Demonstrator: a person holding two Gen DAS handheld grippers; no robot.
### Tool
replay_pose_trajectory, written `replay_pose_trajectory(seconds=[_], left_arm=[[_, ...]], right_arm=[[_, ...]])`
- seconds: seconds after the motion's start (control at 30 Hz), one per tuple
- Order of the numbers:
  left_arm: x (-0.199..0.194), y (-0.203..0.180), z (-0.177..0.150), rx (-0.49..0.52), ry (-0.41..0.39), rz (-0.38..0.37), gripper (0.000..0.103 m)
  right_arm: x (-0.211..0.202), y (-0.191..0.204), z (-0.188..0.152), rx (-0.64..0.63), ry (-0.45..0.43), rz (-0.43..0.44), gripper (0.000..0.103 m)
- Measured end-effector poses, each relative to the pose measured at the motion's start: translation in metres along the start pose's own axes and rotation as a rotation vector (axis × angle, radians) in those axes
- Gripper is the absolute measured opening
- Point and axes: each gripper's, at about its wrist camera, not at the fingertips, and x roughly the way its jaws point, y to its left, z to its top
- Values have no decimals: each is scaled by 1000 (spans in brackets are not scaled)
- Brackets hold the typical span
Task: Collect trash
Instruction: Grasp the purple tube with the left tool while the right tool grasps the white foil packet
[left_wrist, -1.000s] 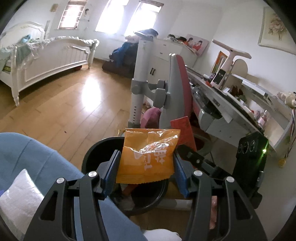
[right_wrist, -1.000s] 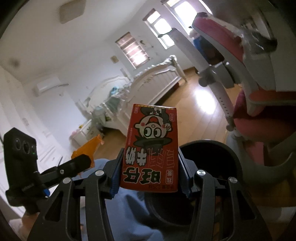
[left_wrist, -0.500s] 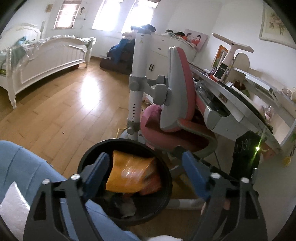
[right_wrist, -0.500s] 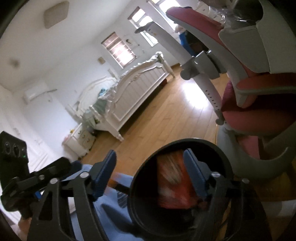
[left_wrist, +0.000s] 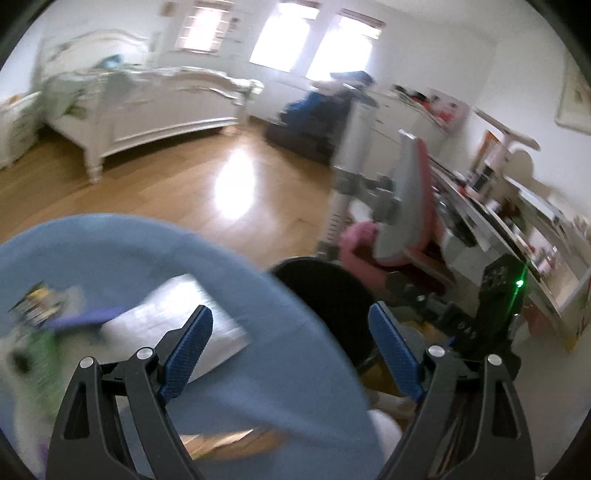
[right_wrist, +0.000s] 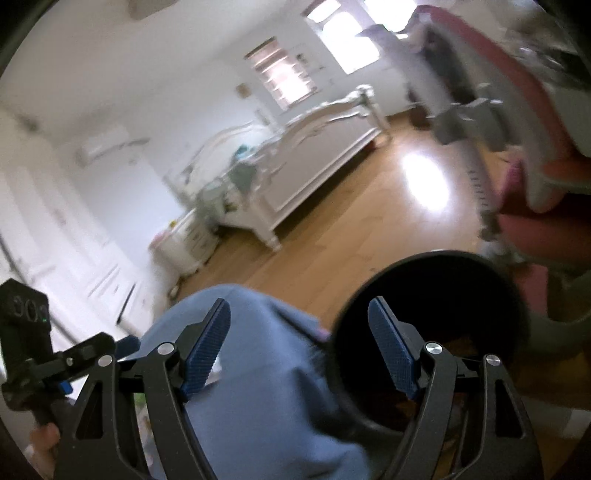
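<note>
Left wrist view: the left gripper (left_wrist: 290, 332) has its 2 blue-padded fingers (left_wrist: 186, 349) spread wide with nothing between them, and it sits above a round table covered in blue cloth (left_wrist: 122, 258). On that cloth lie a white sheet-like item (left_wrist: 177, 317) just ahead of the left finger, a purple strip (left_wrist: 86, 317) and blurred green-and-white wrappers (left_wrist: 35, 332) at the far left; motion blur prevents closer identification. The black trash bin (left_wrist: 328, 306) stands on the wood floor (left_wrist: 166, 192) just beyond the table edge, between the table and a pink-and-grey chair (left_wrist: 402, 221). The other gripper's black body with a green indicator light (left_wrist: 519, 283) appears at the right. Right wrist view: the right gripper (right_wrist: 297, 350) is likewise released, 2 fingers (right_wrist: 207, 350) apart and empty. Its right finger overlaps the bin (right_wrist: 424, 291) opening, its left finger the blue cloth (right_wrist: 258, 387). Orange-brown contents (right_wrist: 465, 341) are visible inside the bin, but detail is unclear. A white bed (right_wrist: 303, 158) stands well apart across the floor, and the left gripper's body (right_wrist: 26, 328) shows at the lower left.
</note>
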Motion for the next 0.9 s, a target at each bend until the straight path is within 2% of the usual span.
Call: replay_pose_trajectory(seconds=[0.1, 0.23, 0.3, 0.37, 0.43, 0.57, 0.73, 0.83, 0.9], left_arm=[[-39, 36, -17, -41, -22, 92, 86], [-71, 71, -41, -68, -17, 208, 86], [-83, 89, -55, -73, -2, 262, 86], [-88, 103, -69, -70, 24, 308, 86], [-89, 113, -81, -69, 58, 341, 85], [-88, 127, -99, -57, 112, 377, 85], [-84, 136, -118, -58, 173, 385, 76], [-83, 137, -120, -35, 179, 398, 69], [-86, 139, -121, -33, 176, 396, 60]], right_arm=[[12, 37, -8, -63, 47, 40, 81], [36, 82, -19, -140, 128, 74, 86], [50, 102, -24, -171, 176, 77, 92], [67, 122, -29, -225, 229, 79, 94], [86, 145, -35, -313, 283, 53, 97], [123, 175, -44, -458, 378, -17, 98], [171, 189, -56, -589, 503, -95, 98], [189, 192, -64, -617, 555, -111, 98], [197, 188, -68, -599, 577, -109, 98]])
